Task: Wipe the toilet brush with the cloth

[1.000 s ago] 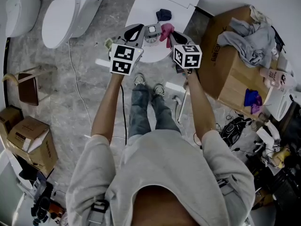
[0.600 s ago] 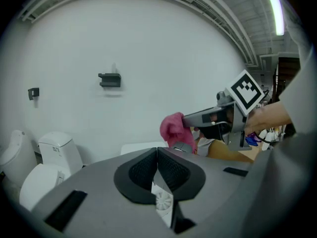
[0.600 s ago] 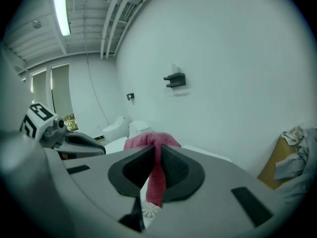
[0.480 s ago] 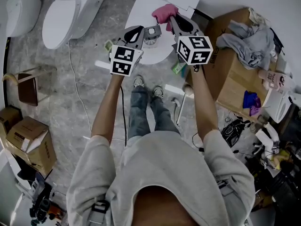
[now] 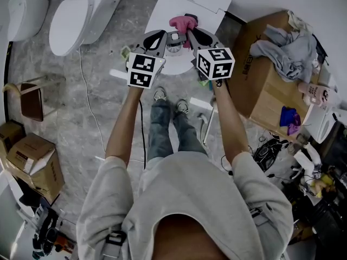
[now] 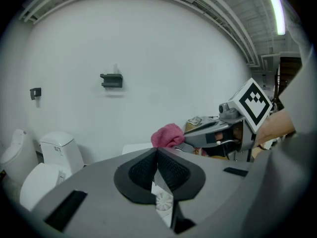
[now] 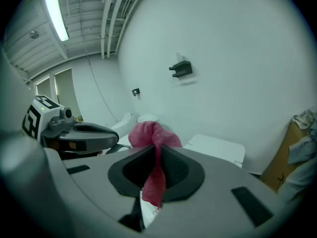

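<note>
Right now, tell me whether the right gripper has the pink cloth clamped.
Yes: in its own view the right gripper is shut on the pink cloth, which hangs below the jaws.

The person wears a pale grey short-sleeved T-shirt (image 5: 190, 194), with a black webbing strap and buckle (image 5: 111, 238) at the shirt's left side. Beyond the shirt are blue jeans (image 5: 169, 128) and light trainers (image 5: 161, 93). The left gripper (image 5: 162, 36) and right gripper (image 5: 191, 33) are grey moulded-plastic shells with black ribbed pads (image 6: 173, 170), each carrying a white cube with black square markers (image 5: 144, 70).
</note>
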Available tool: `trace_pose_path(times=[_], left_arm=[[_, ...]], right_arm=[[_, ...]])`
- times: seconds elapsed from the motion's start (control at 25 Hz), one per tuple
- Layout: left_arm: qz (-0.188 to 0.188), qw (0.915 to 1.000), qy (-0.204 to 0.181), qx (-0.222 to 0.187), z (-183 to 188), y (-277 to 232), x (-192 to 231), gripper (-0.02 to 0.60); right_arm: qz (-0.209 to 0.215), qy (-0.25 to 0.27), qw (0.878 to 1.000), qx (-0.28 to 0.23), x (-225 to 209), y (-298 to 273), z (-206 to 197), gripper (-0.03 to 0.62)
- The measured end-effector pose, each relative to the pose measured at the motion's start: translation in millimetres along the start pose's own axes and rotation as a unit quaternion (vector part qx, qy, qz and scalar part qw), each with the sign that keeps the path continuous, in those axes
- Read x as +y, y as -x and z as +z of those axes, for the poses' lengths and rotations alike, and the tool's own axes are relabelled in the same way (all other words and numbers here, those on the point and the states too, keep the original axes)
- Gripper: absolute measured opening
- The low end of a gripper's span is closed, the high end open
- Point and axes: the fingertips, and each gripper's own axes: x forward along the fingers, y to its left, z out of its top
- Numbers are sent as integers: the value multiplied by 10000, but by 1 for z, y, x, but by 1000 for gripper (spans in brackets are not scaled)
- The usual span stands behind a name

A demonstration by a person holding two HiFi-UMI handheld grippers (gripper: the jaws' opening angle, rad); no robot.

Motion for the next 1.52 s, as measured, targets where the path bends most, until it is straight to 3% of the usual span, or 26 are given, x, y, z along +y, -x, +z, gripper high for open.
trace_pose_path(times=[0.92, 1.52], left_arm=[[-24, 10000, 19, -42, 0, -1, 1, 20], [156, 9996, -179, -159, 2, 2, 1, 21]], right_arm=[[29, -527, 9914, 1200, -1, -15, -112, 58], [-319, -657, 9904, 1172, -14, 18, -126, 58]])
